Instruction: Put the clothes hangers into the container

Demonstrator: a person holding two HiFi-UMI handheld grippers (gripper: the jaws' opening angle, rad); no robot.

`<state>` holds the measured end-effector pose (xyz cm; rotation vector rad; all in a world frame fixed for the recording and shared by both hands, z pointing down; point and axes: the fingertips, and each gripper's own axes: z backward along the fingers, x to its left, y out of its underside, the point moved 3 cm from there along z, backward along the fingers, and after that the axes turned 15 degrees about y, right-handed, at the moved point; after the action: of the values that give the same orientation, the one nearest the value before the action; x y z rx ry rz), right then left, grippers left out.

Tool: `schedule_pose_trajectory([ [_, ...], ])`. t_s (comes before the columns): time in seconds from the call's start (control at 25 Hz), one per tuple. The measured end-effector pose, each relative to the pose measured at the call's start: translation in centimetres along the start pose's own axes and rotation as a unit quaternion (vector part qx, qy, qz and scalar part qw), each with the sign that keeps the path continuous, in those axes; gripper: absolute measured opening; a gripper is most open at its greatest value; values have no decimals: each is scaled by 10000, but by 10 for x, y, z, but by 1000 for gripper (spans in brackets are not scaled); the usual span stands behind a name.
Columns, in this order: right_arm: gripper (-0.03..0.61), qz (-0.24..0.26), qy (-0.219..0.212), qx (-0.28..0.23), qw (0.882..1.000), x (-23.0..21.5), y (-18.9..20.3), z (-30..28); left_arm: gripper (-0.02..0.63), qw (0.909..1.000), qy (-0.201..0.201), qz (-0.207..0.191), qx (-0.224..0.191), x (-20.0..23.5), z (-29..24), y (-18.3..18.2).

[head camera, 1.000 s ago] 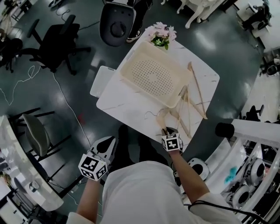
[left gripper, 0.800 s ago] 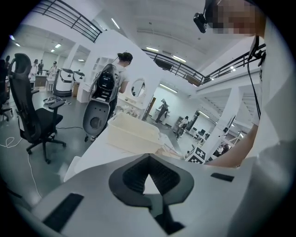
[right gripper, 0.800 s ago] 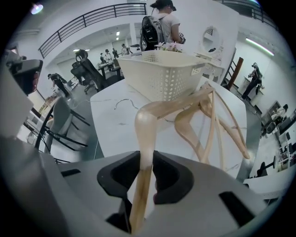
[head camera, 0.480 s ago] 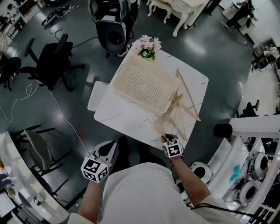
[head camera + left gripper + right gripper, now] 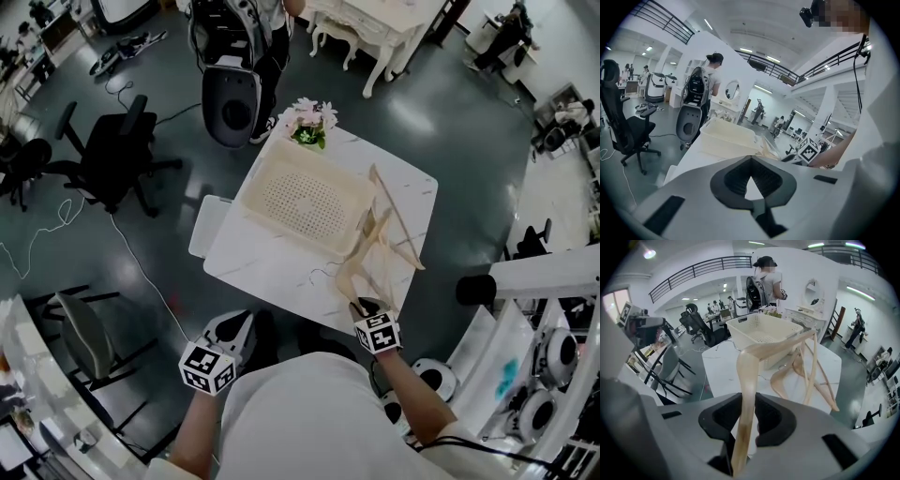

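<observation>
A cream perforated basket (image 5: 309, 197) (image 5: 759, 331) stands on the white marble-look table (image 5: 272, 267). My right gripper (image 5: 360, 306) (image 5: 747, 420) is at the table's near right edge. It is shut on the end of a pale wooden hanger (image 5: 362, 261) (image 5: 746, 376), which is raised off the table and slants toward the basket's right corner. More wooden hangers (image 5: 398, 234) (image 5: 787, 373) lie on the table right of the basket. My left gripper (image 5: 232, 326) (image 5: 750, 161) hangs low off the table's near left side, shut with nothing in it.
A pot of pink flowers (image 5: 309, 122) stands at the table's far corner. A white panel (image 5: 208, 214) juts out at the table's left. Beyond the table are a dark round device (image 5: 230, 98) with a person by it and a black office chair (image 5: 103, 155). White equipment (image 5: 525, 281) crowds the right.
My right gripper has risen with the hanger, lifting it off the table and up toward the basket's corner. The left gripper has barely moved.
</observation>
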<state>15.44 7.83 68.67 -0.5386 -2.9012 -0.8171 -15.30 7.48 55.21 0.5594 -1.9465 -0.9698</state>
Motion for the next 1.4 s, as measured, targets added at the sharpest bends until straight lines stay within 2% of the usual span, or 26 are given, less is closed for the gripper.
schedule_pose_trajectory([
  [0.2,98,137,-187,-237,9995,-6,-25,9,8,10000,33,-38,-28,-3,-7,-3],
  [0.48,98,734,-830,-461,9928,-2,-67,12,8,9999,-81,-17,-118,-8,-14,-7],
  [0.92,98,1596,-1809,-394,9697,7,-123,-5,8,9978,-550,170,-324,-5,0,-3],
  [1.24,98,2140,-2402,-16,9468,14,-155,-34,8,9952,-808,299,-466,-1,8,2],
  [1.4,98,2230,-2626,232,9385,15,-173,-52,8,9939,-917,358,-501,3,11,2],
])
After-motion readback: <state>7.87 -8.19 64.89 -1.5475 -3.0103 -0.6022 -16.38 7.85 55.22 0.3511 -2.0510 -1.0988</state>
